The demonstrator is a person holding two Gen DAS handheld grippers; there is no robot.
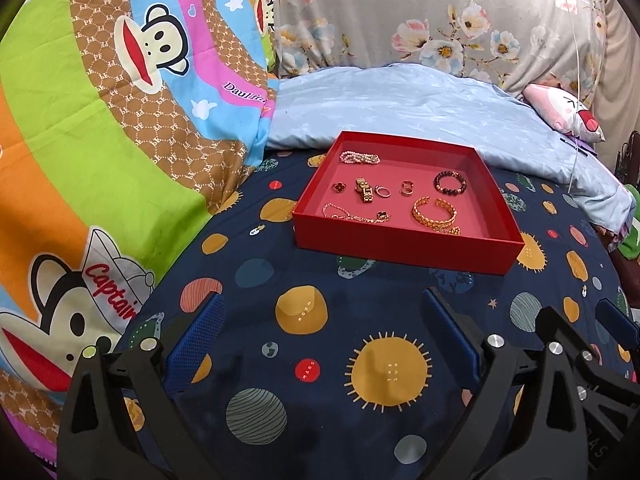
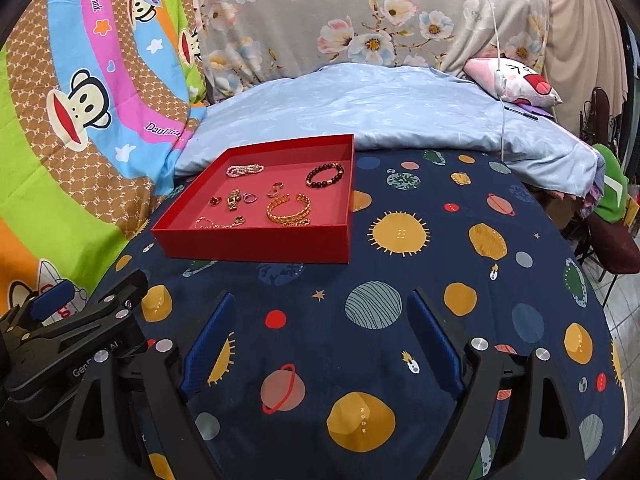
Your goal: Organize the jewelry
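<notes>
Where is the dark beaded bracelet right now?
In the left wrist view, the dark beaded bracelet lies in the red tray's far right corner, behind the gold cuff bangle.

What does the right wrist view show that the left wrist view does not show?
Only the right wrist view shows a tiled floor beside the bed and the left gripper from outside. Only the left wrist view shows the "Captain" monkey print in full. Both views show the red tray with the gold bangle, the dark bead bracelet and the pink pearl strand on the planet sheet.
</notes>
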